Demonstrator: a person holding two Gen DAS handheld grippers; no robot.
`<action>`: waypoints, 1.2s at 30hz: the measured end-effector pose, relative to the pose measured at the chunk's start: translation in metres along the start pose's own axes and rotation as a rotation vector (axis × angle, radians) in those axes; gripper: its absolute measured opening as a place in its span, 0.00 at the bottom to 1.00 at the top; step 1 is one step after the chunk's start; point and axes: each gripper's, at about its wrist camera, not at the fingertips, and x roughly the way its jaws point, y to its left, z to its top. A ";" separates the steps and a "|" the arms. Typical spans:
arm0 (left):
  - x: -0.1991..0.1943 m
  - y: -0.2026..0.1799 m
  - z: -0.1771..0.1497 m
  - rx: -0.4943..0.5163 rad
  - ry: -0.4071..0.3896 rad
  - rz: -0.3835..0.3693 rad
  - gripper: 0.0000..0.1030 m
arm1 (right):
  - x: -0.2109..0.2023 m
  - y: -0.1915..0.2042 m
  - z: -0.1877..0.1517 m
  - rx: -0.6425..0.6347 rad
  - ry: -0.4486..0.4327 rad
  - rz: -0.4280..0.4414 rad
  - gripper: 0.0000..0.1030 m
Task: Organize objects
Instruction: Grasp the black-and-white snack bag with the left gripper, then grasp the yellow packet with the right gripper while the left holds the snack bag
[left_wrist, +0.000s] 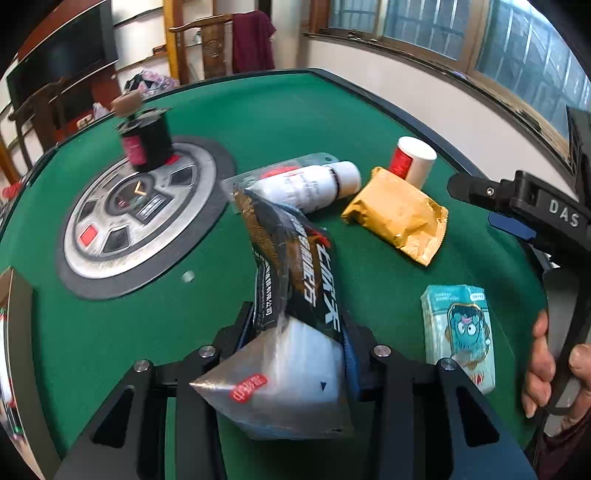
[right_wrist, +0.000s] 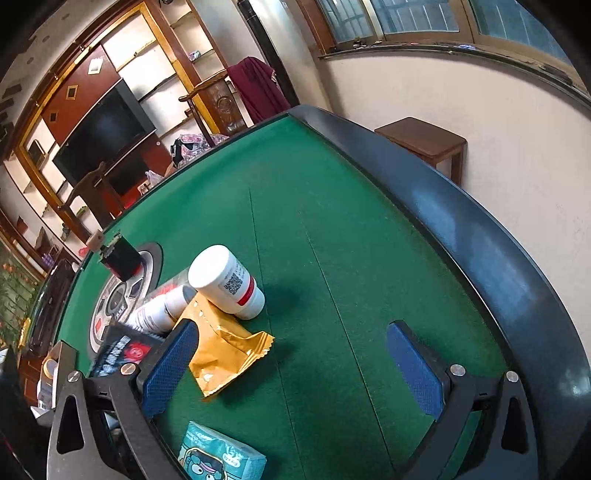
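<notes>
Pinching the dark snack pouch (left_wrist: 295, 280) low on its body, the left gripper (left_wrist: 299, 332) has its jaws drawn in on the soft foil, holding it above the green table (left_wrist: 295, 110). It looks light, crinkly and floppy, likely to fold or slide; a hold nearer its middle should steady it. The right gripper (right_wrist: 291, 365) gapes wide, holding nothing. Its print is blurred; the tissue pack (right_wrist: 221, 458) is cut off.

My left claw (left_wrist: 299, 325) has its pads mostly buried behind the dark snack pouch (left_wrist: 291, 266). The black jar (left_wrist: 147, 144) is motion-blurred, so I can't read its label. From the right wrist, the frame's bottom edge crops the teal tissue pack (right_wrist: 218, 458), and the gold packet (right_wrist: 225, 354) hides the white tube's (right_wrist: 155, 314) lower end.
</notes>
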 end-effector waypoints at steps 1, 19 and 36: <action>-0.004 0.002 -0.002 0.001 -0.006 0.011 0.39 | 0.000 0.000 0.000 -0.001 0.001 -0.003 1.00; -0.110 0.057 -0.045 -0.133 -0.183 -0.066 0.39 | -0.004 0.028 -0.003 -0.131 0.023 0.002 1.00; -0.137 0.100 -0.074 -0.241 -0.231 -0.089 0.39 | 0.047 0.096 -0.013 -0.455 0.179 -0.126 0.48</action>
